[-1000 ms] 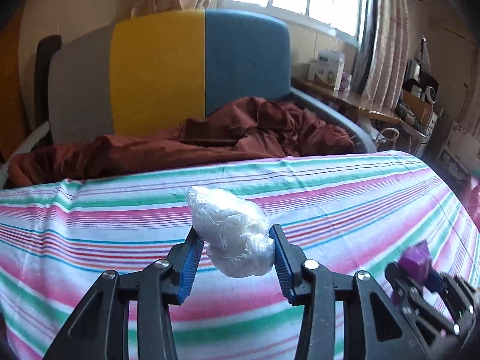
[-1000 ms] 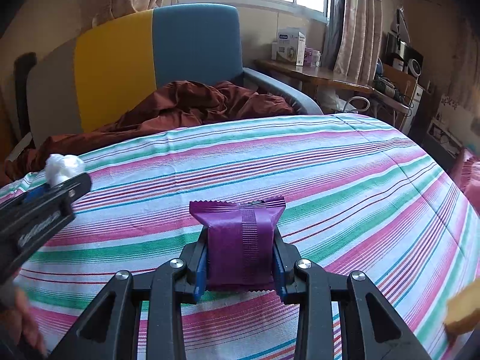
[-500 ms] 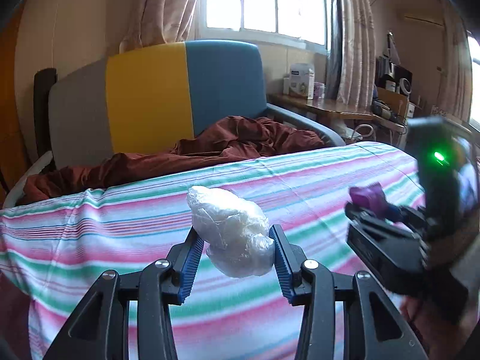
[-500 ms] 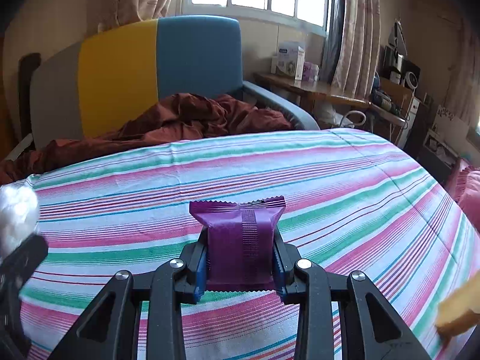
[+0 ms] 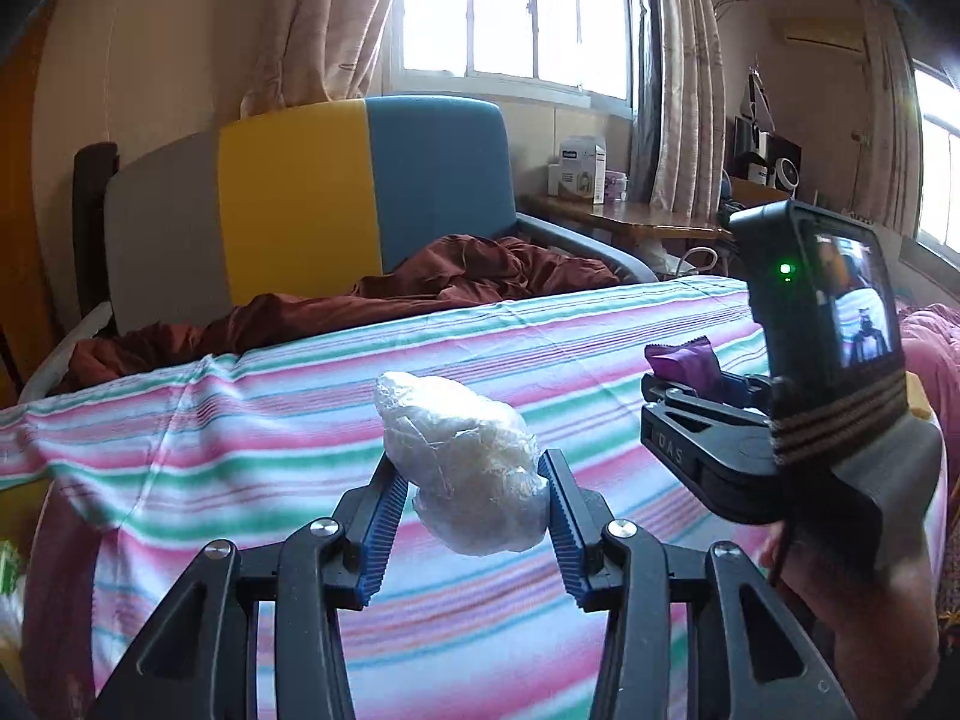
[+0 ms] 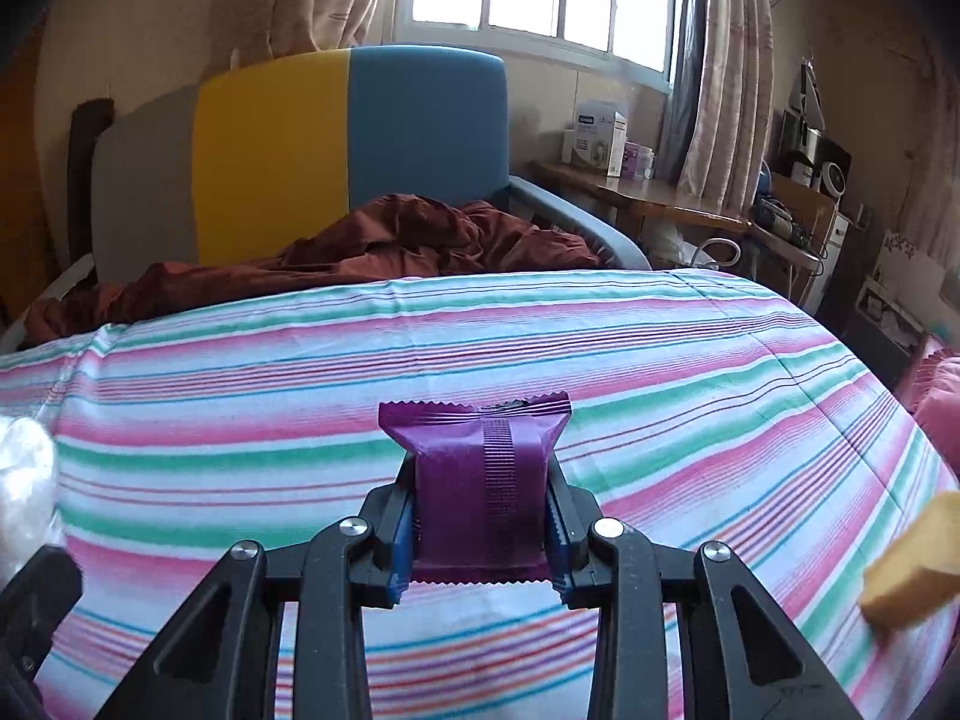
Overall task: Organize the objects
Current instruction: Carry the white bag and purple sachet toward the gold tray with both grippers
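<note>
Ahead of both grippers the striped bed [image 6: 600, 348] lies open; a yellow sponge [image 6: 912, 564] sits right of the right gripper [image 6: 480, 516].

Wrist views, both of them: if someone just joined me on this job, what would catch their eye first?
Probably the two loads held up over the striped sheet: the left claw is clamped on a white plastic-wrapped bundle, and the right claw is shut on a purple snack packet. Behind the bed, the grey, yellow and blue chair stands out, with a rust-brown cloth heaped in front of it.
</note>
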